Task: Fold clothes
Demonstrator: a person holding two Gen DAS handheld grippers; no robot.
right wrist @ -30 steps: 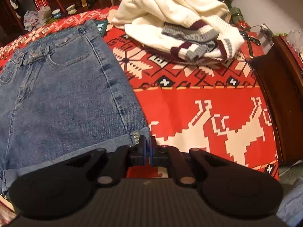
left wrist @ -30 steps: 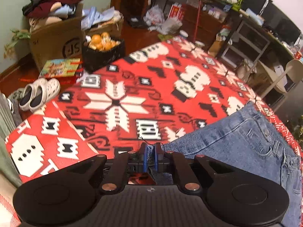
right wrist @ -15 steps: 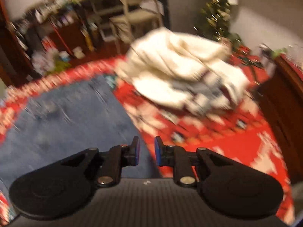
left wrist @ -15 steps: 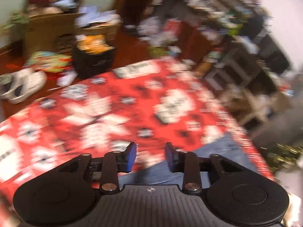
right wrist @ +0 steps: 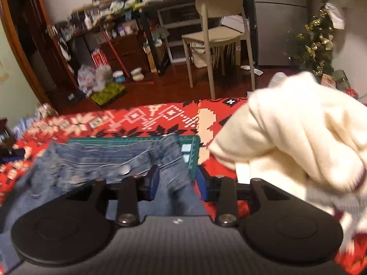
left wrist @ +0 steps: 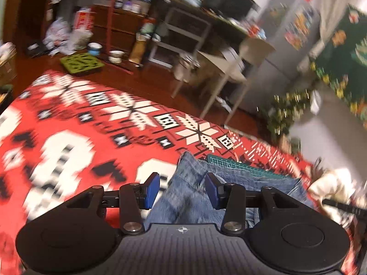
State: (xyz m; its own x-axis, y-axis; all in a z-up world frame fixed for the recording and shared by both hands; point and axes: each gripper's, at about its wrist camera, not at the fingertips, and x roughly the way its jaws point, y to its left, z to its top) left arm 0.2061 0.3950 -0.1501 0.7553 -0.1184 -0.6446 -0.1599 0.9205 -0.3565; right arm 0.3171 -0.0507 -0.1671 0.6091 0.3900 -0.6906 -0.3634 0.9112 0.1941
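Blue denim shorts lie flat on the red patterned tablecloth, their waistband and metal button towards the far edge. My right gripper hovers over the right side of the waistband. Its jaws are opening, the pads are off the cloth, and denim shows below the gap. My left gripper stands open over the left side of the shorts, gripping nothing. A cream knitted sweater lies heaped just right of the shorts.
A green cutting mat pokes out from under the shorts' far edge. Beyond the table are a beige chair, cluttered shelves, a small decorated tree and a green mat on the wooden floor.
Both grippers were shut on the shorts' hem corners a second ago. They have let go, opened, and swung across to the waistband end, with both views turning towards the room.
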